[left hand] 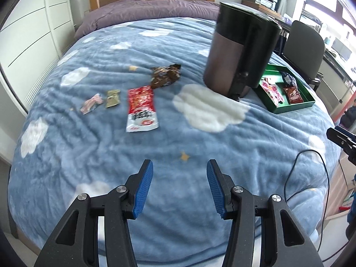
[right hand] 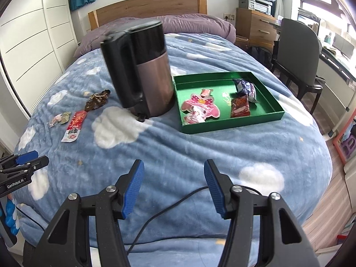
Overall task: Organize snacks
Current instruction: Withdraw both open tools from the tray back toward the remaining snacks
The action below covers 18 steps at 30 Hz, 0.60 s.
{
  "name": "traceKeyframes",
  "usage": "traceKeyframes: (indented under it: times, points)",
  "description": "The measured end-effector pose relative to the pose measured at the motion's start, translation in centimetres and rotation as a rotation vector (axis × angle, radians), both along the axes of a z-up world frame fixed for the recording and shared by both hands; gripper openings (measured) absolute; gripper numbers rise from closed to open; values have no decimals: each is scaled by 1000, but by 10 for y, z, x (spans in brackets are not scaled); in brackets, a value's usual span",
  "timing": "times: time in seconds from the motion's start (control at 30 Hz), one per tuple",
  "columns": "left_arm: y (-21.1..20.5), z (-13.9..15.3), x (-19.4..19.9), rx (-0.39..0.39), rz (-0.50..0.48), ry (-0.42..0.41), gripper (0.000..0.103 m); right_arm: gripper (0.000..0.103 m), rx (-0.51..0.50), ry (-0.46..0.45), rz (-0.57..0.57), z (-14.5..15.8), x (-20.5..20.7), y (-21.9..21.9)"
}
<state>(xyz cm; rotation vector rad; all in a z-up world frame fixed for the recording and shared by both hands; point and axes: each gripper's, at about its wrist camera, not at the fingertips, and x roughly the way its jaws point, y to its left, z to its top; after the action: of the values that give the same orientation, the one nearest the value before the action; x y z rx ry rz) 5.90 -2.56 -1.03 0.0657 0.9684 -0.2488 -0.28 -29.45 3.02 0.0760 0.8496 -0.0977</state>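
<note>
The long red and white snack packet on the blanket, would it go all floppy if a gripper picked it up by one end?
Probably, yes. The red and white snack packet lies flat and thin, so it would likely droop. It looks light. Its shiny wrapper might slip between the pads.

Left hand-held gripper [left hand: 179,170] empty, jaws apart, over the bed [left hand: 155,155]; four snack packets [left hand: 142,109] mid-bed; kettle [left hand: 240,53] beside green tray [left hand: 289,109] near bed's right edge
</note>
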Motion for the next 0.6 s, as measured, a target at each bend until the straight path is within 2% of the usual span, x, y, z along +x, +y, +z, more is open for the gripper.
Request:
traceKeyframes:
  times: [0.6]
  points:
    - [143, -6, -26, -11, 187, -33, 44, 89, -64, -17, 160, 25, 2, 114]
